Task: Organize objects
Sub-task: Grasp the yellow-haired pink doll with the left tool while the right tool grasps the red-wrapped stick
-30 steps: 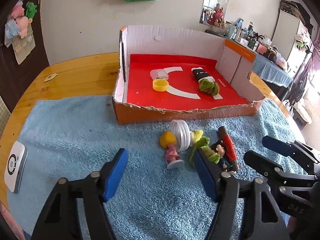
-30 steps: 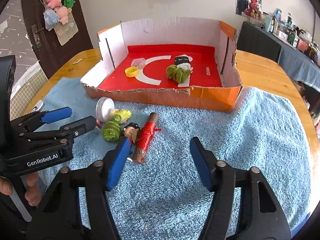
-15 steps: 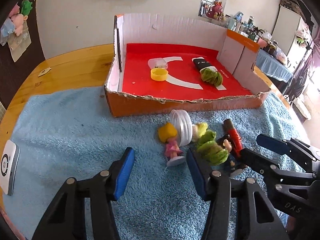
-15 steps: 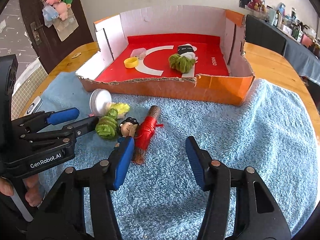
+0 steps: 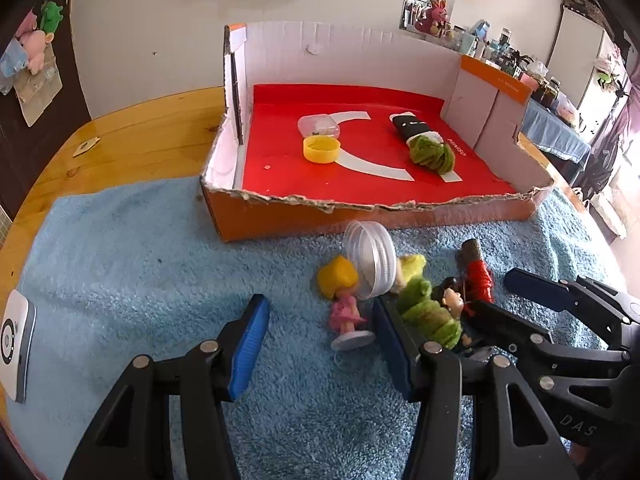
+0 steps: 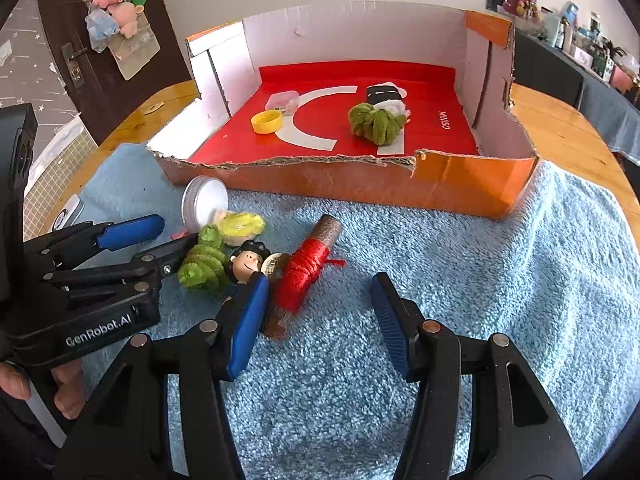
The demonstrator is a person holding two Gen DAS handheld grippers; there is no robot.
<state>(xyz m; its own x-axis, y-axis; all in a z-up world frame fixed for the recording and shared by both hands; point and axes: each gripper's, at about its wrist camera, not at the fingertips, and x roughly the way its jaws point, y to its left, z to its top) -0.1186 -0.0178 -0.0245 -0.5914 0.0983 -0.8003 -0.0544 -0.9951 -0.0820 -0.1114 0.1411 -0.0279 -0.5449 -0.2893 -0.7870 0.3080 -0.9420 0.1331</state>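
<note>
Both claws have narrowed slightly and crept toward the toys. My left claw (image 5: 316,346) hangs open, the pink doll (image 5: 347,312) between its fingers; my right claw (image 6: 316,320) is open too, the red-wrapped stick (image 6: 302,276) just ahead, ready for boxing in the cardboard box (image 6: 460,188).

Both tools are built alike. The left gripper (image 5: 320,344) has two black plastic arms shaped like open triangular frames, each ending in a ribbed blue pad, with round silver rivets at the joints. The right gripper (image 6: 316,320) shows the same black frames, blue pads and silver rivets. Seen from the side, the left tool's black body carries white "GenRobot.AI" lettering, and the right one shows the embossed letters "DAS". A hand (image 6: 24,384) wraps the left tool's pale grey handle at the near left.
</note>
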